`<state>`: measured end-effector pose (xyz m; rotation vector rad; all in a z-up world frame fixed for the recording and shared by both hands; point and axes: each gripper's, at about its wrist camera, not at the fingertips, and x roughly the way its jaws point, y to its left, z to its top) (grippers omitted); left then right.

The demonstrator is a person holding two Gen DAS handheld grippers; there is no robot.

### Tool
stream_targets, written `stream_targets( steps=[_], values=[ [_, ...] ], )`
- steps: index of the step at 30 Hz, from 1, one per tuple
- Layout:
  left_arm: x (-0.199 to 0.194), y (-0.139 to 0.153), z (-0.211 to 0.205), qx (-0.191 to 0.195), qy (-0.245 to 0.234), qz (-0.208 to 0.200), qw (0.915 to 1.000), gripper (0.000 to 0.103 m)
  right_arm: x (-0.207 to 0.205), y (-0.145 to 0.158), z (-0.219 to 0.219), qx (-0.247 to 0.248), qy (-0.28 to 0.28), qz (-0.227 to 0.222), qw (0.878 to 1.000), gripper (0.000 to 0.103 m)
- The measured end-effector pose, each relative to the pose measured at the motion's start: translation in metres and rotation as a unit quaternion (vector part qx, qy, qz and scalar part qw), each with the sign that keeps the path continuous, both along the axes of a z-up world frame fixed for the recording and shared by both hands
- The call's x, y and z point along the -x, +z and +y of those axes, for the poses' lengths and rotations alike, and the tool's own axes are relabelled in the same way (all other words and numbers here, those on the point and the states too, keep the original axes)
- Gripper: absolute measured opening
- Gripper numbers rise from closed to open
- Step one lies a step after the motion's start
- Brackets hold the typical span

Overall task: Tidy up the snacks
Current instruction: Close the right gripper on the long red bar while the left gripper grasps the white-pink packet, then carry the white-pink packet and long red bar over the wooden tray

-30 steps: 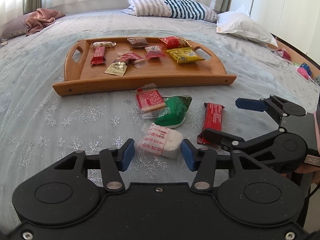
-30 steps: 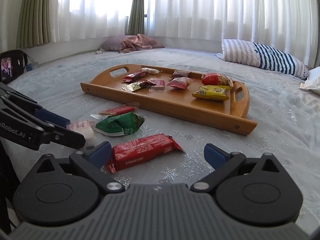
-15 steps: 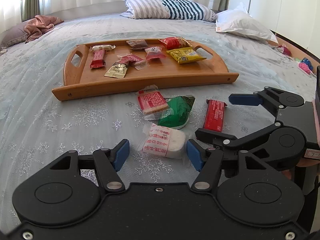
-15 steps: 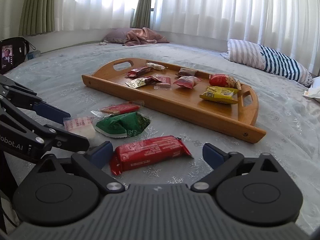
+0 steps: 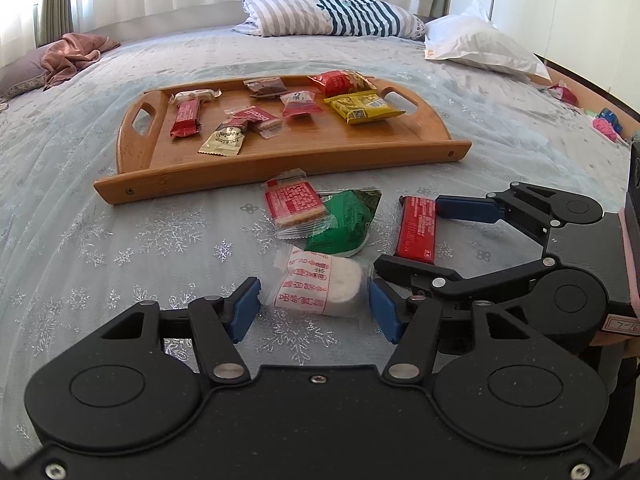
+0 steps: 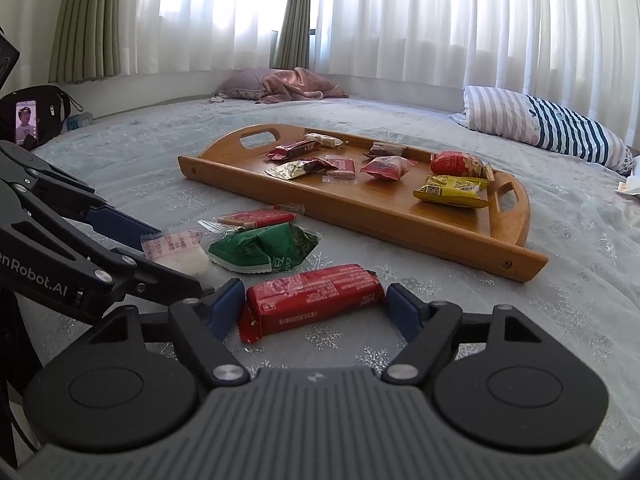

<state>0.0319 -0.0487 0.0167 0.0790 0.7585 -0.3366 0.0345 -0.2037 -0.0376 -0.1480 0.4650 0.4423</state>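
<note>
A wooden tray point(image 5: 280, 168) point(image 6: 400, 224) on the bed holds several wrapped snacks. In front of it lie a red-and-clear cracker pack point(image 5: 296, 206) point(image 6: 256, 218), a green packet point(image 5: 344, 222) point(image 6: 264, 246), a white rice-cake pack point(image 5: 320, 286) point(image 6: 176, 250) and a long red bar point(image 5: 416, 228) point(image 6: 312, 300). My left gripper point(image 5: 314, 308) is open, its blue pads on either side of the white pack. My right gripper point(image 6: 316, 308) is open, its pads at both ends of the red bar; it also shows in the left wrist view point(image 5: 436, 236).
A striped pillow point(image 5: 332, 14) and a white pillow point(image 5: 480, 46) lie at the head of the bed. A pink blanket point(image 5: 72, 54) lies at the far left. A black bag with a phone point(image 6: 32, 120) sits at the bed's edge. Curtains hang behind.
Both grippers have moved forward and lower. The left pads now flank the white pack and the right pads now bracket the red bar, with the right jaws narrower than before.
</note>
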Motion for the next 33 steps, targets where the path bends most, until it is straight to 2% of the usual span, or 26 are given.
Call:
stream_targets(
  steps=[8, 13, 22, 27, 33],
  values=[
    [0.000, 0.000, -0.001, 0.001, 0.002, 0.000, 1.0000, 0.054, 0.002, -0.001, 0.000, -0.002, -0.001, -0.001, 1.000, 0.075],
    [-0.001, 0.001, 0.001, 0.015, 0.009, 0.002, 0.9998, 0.053, 0.005, 0.003, 0.000, -0.016, -0.019, 0.006, 1.000, 0.069],
    [0.000, 0.001, 0.005, 0.019, 0.025, -0.001, 0.9995, 0.055, 0.010, 0.011, 0.002, -0.012, -0.059, 0.004, 0.998, 0.069],
    [0.000, 0.000, 0.003, 0.017, 0.029, -0.005, 0.9994, 0.059, 0.015, 0.010, 0.006, 0.010, -0.078, -0.003, 0.997, 0.069],
    [-0.001, -0.002, 0.001, 0.017, 0.034, -0.008, 0.9992, 0.055, 0.014, 0.009, 0.008, 0.012, -0.096, 0.004, 0.995, 0.069]
  ],
)
